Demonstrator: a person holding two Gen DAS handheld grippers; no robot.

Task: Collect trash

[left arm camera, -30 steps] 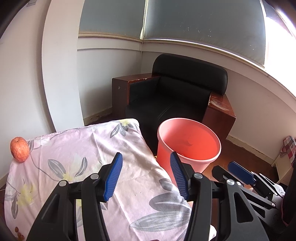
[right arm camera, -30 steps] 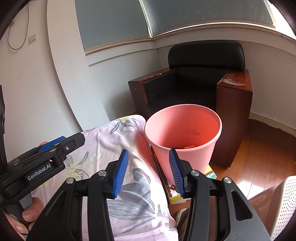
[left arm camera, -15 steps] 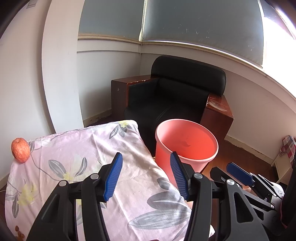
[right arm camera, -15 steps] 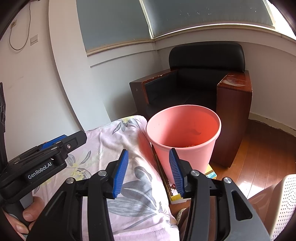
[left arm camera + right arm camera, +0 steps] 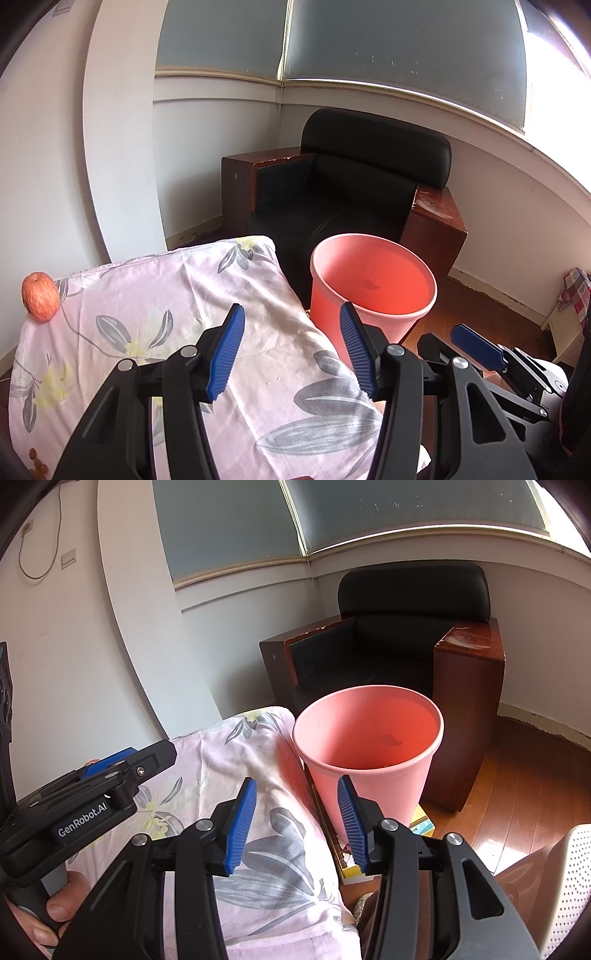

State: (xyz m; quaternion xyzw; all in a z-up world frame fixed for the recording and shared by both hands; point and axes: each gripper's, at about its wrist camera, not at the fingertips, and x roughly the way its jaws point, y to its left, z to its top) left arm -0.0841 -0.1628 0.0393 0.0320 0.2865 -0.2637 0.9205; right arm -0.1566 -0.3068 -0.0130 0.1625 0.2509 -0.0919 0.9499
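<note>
Floral cloth [image 5: 155, 332] covered a padded surface in a room corner, and the pink bin [image 5: 373, 284] stood on the floor just beside its right edge; everything below is placed from that bin. Behind the bin sat a black armchair [image 5: 351, 192] with wooden sides. Some small scraps showed at the bin's bottom in the right wrist view, too small to name.

Both grippers hung over the cloth with jaws apart and nothing between them. The left gripper [image 5: 291, 350] sat just left of the bin, its right pad overlapping the bin's near wall in its own view. The right gripper [image 5: 295, 823] pointed at the bin's near wall too, and a hand [image 5: 55, 904] held the left tool at the lower left of that view.

What looked like remaining trash lay on the cloth well to the left of the bin: small reddish bits [image 5: 37, 461] at the near left corner, partly cut off by the frame edge. An apple [image 5: 40, 297] rested at the far left edge; whether it counted as trash I could not tell. By my reading, the left gripper was the nearer to both, and it would have had to swing left, away from the bin. Nothing stood between it and them. The bits were tiny, so pinching them off soft cloth would likely be fiddly.
</note>
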